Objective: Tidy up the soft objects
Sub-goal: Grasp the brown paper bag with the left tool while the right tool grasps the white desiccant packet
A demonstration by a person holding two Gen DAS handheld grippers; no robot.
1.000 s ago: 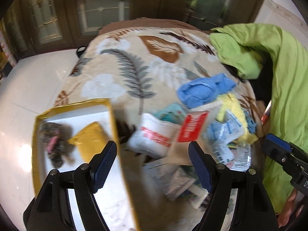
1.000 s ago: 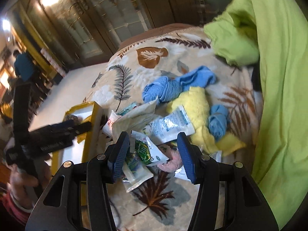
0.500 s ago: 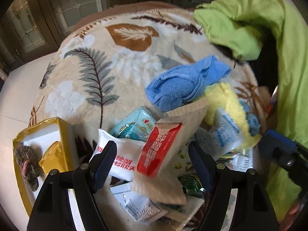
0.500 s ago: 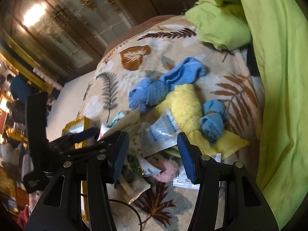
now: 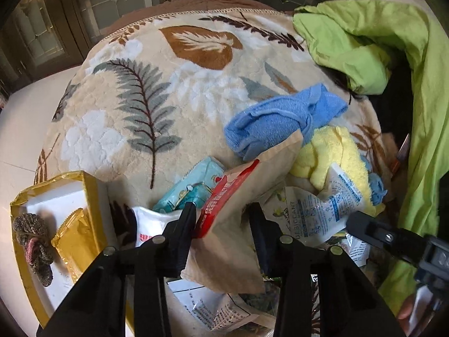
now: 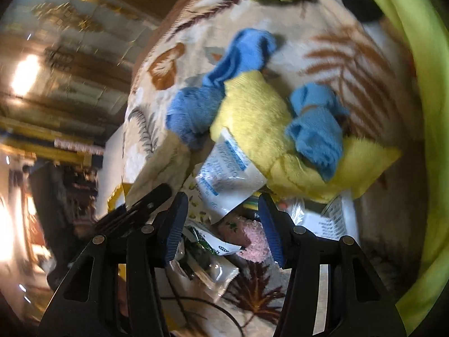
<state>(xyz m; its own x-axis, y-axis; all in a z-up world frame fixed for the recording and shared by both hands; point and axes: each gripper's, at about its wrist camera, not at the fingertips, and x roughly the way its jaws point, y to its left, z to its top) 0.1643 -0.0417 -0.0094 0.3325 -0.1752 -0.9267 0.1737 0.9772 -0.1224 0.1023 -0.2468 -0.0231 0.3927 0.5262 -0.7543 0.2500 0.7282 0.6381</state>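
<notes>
On a leaf-print blanket [image 5: 146, 106] lies a heap of packets and cloths. My left gripper [image 5: 223, 219] points down into it, its jaws closing, and both pads touch a beige pouch with a red label [image 5: 233, 252] that fills the gap. Around it lie a teal packet [image 5: 193, 185], a white desiccant sachet [image 5: 317, 216], a blue towel [image 5: 280, 118] and a yellow cloth [image 5: 331, 151]. My right gripper [image 6: 223, 224] hangs open over a pink fluffy piece [image 6: 247, 236] and a green-white packet [image 6: 216, 247], gripping nothing. The right wrist view is blurred.
A yellow-rimmed box [image 5: 89, 196] at the left holds a gold packet [image 5: 73, 238] and a dark knitted item [image 5: 33, 238]. Lime-green fabric [image 5: 364, 42] is bunched along the right side. A small blue cloth [image 6: 317, 129] rests on the yellow one. A dark cable [image 6: 196, 303] crosses the blanket.
The left jaws have narrowed onto the beige pouch after moving over from the box. The right gripper has dropped toward the heap and rolled, tilting its view.
</notes>
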